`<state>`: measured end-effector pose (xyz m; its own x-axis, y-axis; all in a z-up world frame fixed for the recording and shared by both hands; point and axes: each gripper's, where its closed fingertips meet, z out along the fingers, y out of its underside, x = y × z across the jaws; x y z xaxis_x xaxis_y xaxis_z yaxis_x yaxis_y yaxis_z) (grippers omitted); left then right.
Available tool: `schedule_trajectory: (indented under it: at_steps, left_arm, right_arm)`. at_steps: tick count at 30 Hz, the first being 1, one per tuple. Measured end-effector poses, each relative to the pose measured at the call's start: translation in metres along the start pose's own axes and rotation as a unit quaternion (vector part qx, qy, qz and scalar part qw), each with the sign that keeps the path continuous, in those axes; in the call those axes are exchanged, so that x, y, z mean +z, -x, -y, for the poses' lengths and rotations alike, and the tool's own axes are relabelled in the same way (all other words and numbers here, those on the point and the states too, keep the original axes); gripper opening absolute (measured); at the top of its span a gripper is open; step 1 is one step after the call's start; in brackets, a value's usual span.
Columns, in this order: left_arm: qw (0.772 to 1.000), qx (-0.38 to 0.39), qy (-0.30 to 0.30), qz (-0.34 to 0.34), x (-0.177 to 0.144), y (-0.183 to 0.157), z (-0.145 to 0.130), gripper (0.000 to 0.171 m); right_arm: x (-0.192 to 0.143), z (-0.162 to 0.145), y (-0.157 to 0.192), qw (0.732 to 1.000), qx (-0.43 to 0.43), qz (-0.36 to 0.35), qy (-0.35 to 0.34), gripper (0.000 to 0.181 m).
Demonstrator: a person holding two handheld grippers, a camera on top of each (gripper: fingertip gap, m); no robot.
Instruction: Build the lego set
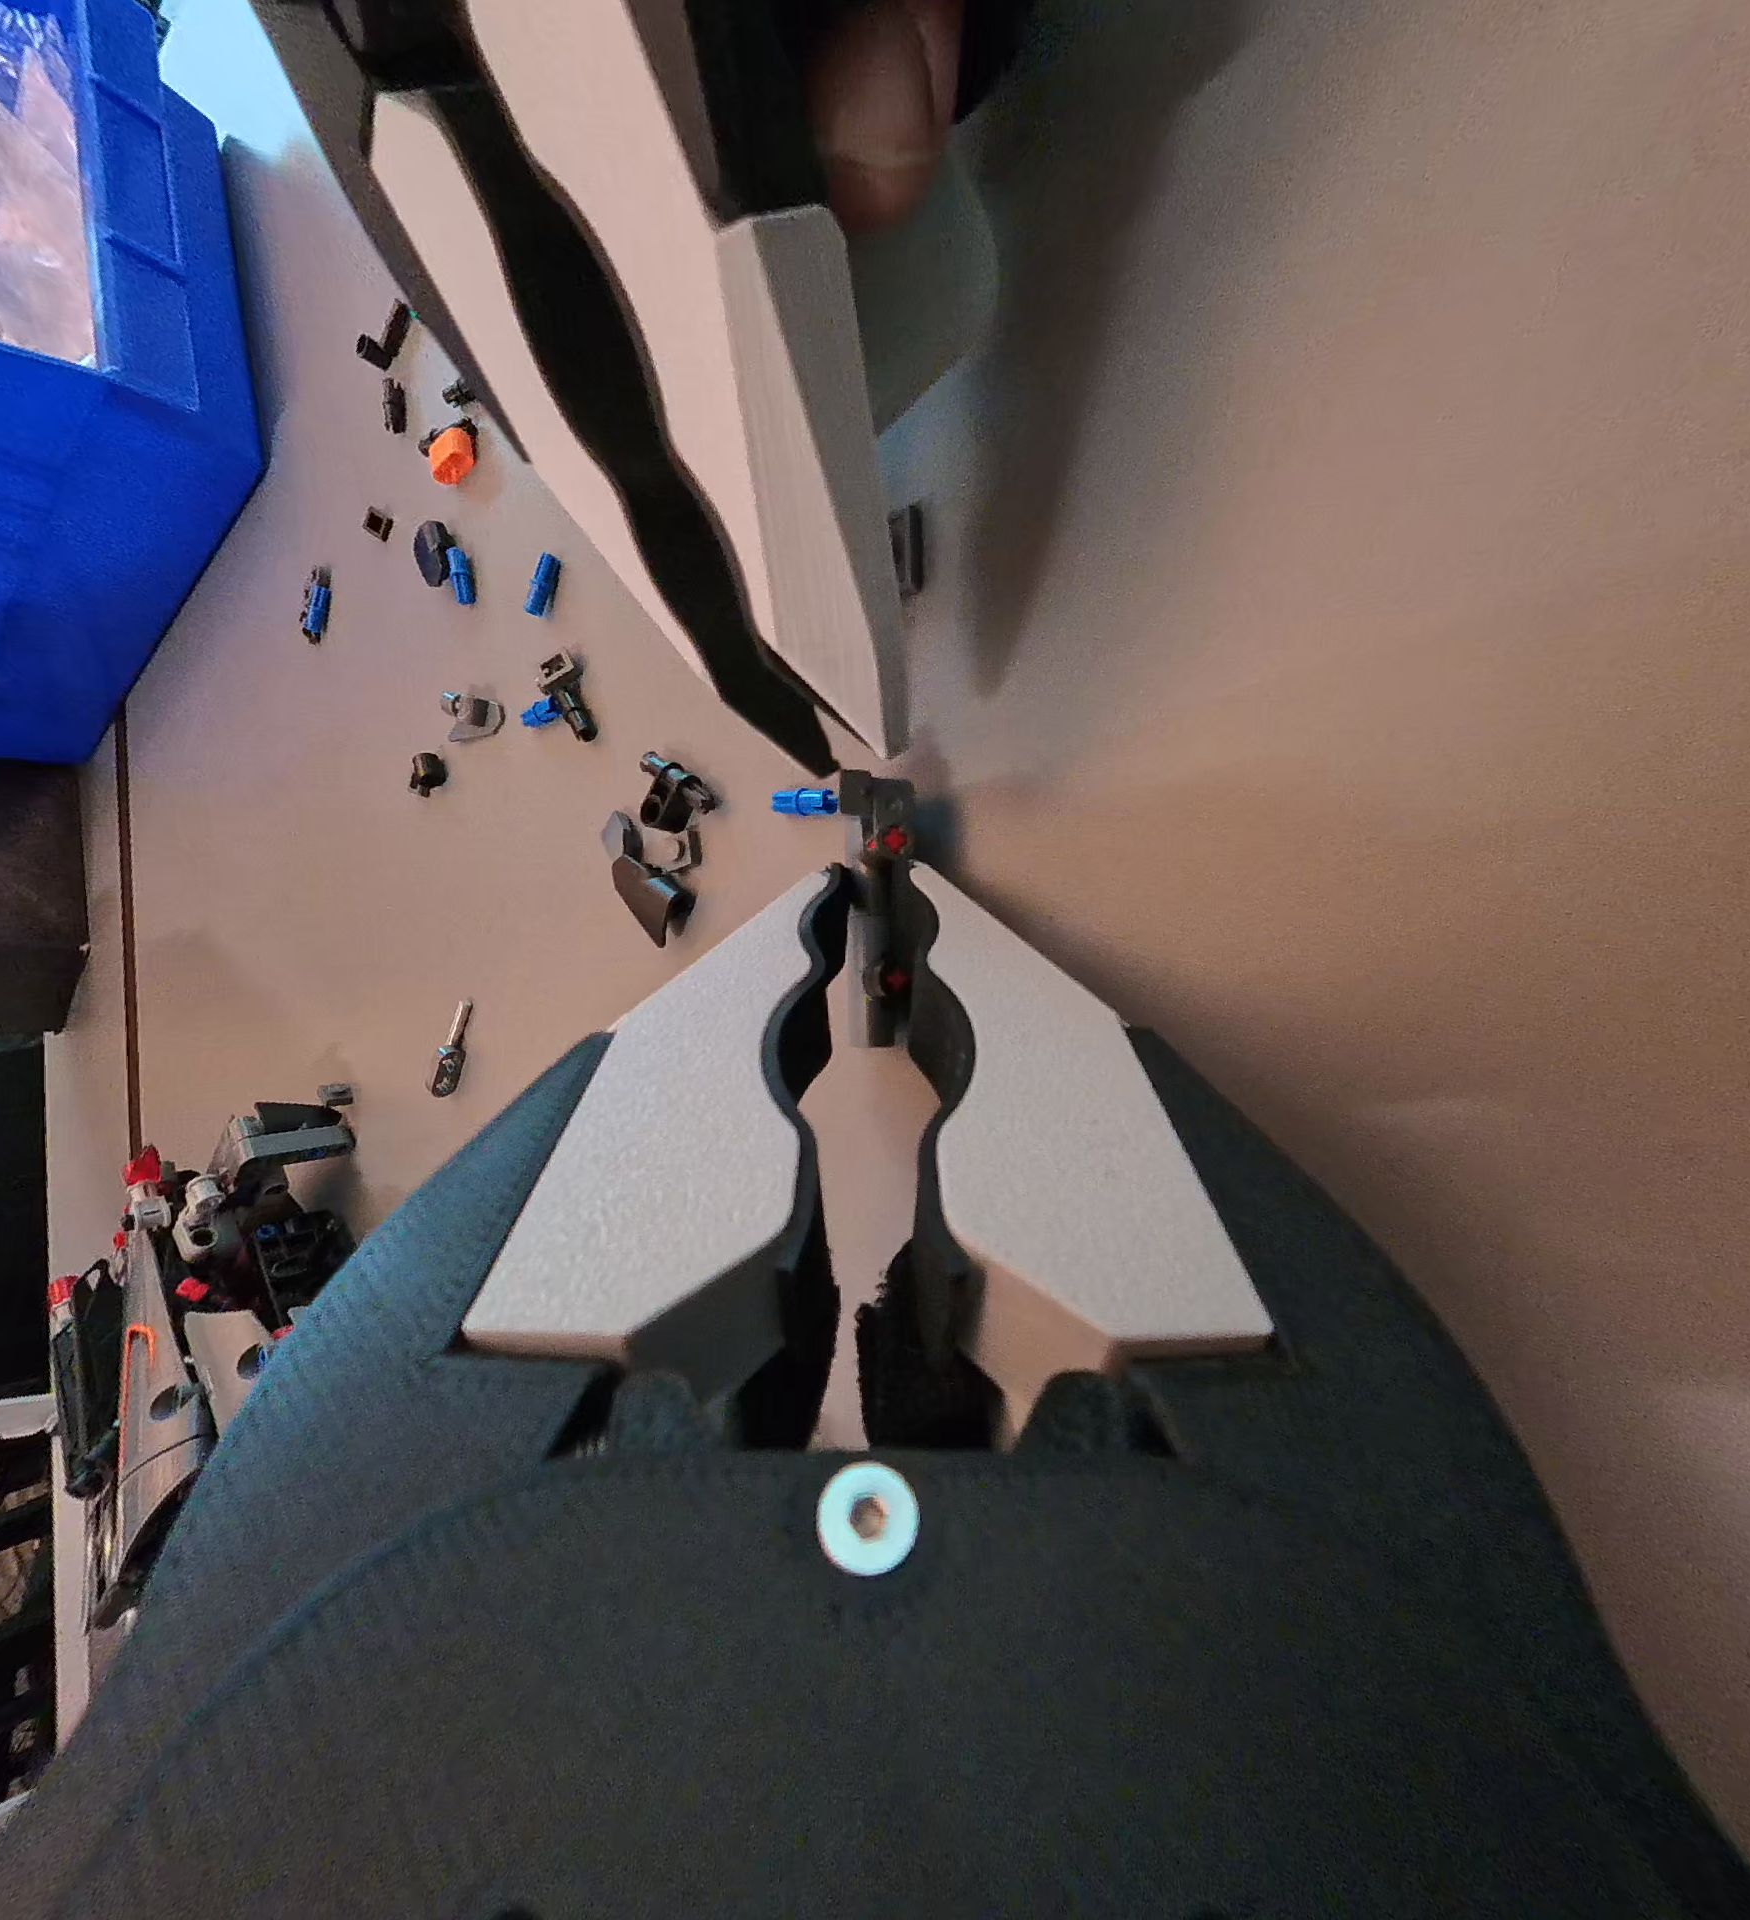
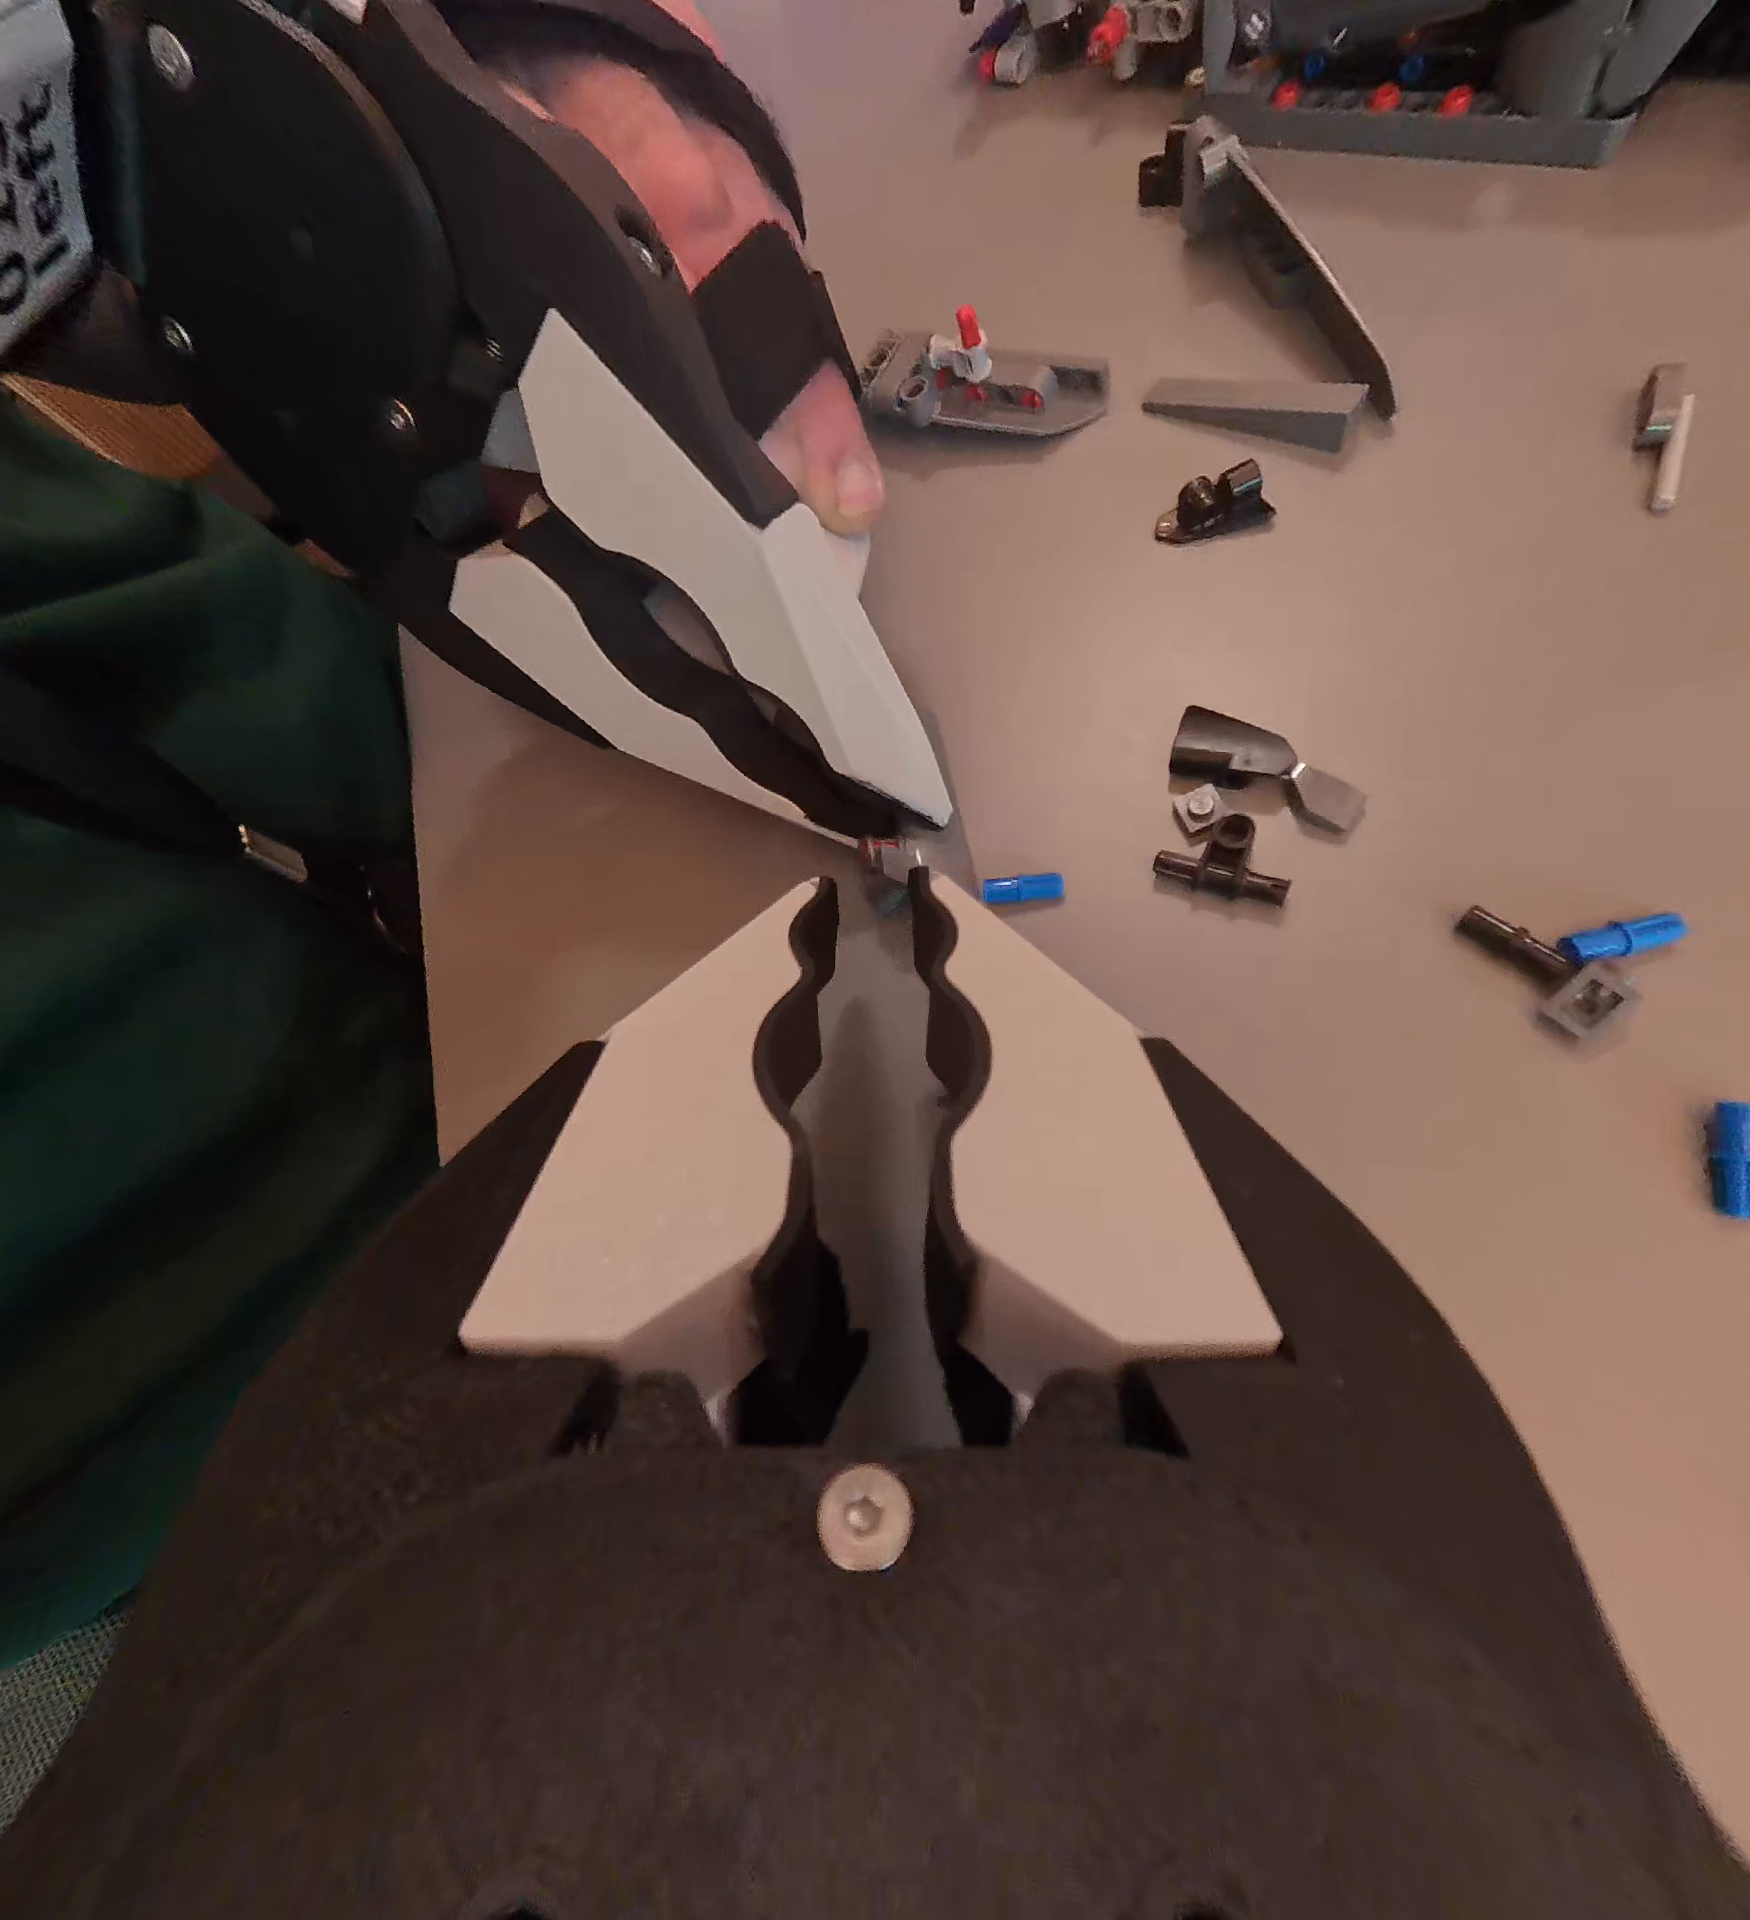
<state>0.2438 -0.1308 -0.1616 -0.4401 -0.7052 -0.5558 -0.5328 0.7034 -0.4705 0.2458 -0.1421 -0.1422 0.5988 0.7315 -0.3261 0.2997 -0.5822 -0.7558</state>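
A narrow dark grey lego beam with red cross-shaped pins [image 1: 883, 935] sits between the left gripper's [image 1: 873, 883] fingers, its long axis running along them and its far end sticking out past their tips. The two pale fingers [image 1: 705, 1122] are closed to a narrow gap, and the beam lies against the black pad of the right-hand one; the left pad looks a little apart from it, so the grip appears light. At the beam's far end a small dark grey angled lego block [image 1: 876, 800] turns off to one side.

The right gripper [image 2: 873, 899] meets that end from the opposite direction. In its own view its fingers [image 2: 1058, 1122] stand slightly apart, with the small block end [image 2: 886, 862] right at their tips; whether they actually pinch it cannot be told. In the left wrist view, the right gripper's tips [image 1: 855, 743] touch or nearly touch the block.

Just beside the meeting tips lies a short blue lego pin [image 2: 1023, 888] on the beige tabletop [image 2: 1266, 644]. Farther out to that side are scattered small black, grey and blue lego pieces [image 2: 1255, 790], and beyond them a partly built grey lego model [image 2: 1411, 94].
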Motion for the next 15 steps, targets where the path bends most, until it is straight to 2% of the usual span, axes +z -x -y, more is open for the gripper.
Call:
schedule_trajectory:
  at_steps: [15]
  left_arm:
    - [1.0, -0.002, -0.002, -0.001, 0.0, -0.0001, 0.0007, 0.006]
  right_arm:
    - [0.0079, -0.0029, -0.0027, 1.0, -0.005, 0.005, 0.023, 0.005]
